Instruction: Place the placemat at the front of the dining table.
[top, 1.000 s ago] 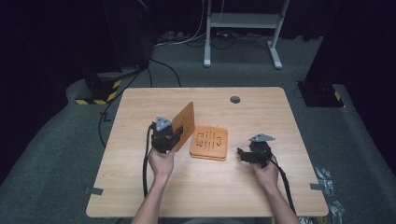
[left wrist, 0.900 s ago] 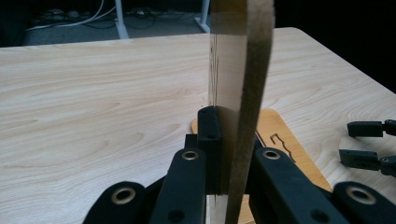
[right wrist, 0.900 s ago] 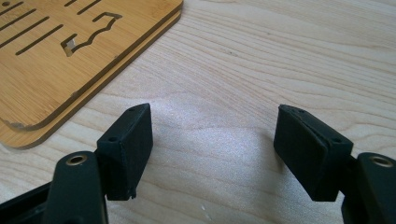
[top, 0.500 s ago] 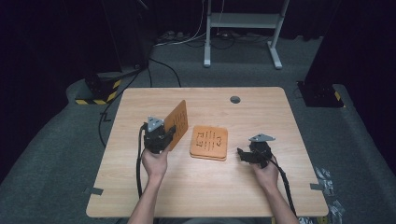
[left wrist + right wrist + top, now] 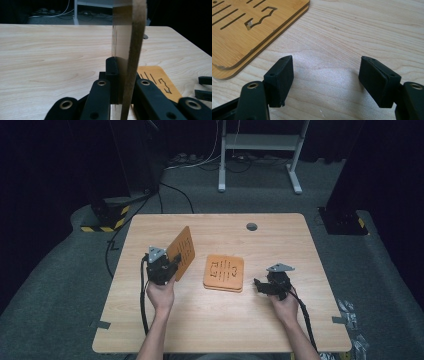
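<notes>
My left gripper [image 5: 172,265] is shut on the lower edge of a thin orange wooden board [image 5: 181,251] and holds it upright over the table's left half. In the left gripper view the board [image 5: 130,47] stands edge-on between the closed jaws of that gripper [image 5: 122,75]. A stack of similar slotted boards [image 5: 224,272] lies flat at the table's middle, and it is also seen as the stack [image 5: 242,27] at the upper left of the right gripper view. My right gripper [image 5: 260,286] rests low just right of the stack, open, with bare table between its pads [image 5: 280,76].
A round grey grommet [image 5: 251,226] sits near the far edge of the wooden table [image 5: 210,320]. Behind the table stands a white frame [image 5: 260,142] with cables on the floor. A yellow-and-black striped base [image 5: 105,217] lies at the back left.
My left gripper has carried the upright board to the left, away from the stack. The right gripper has stayed where it was.
</notes>
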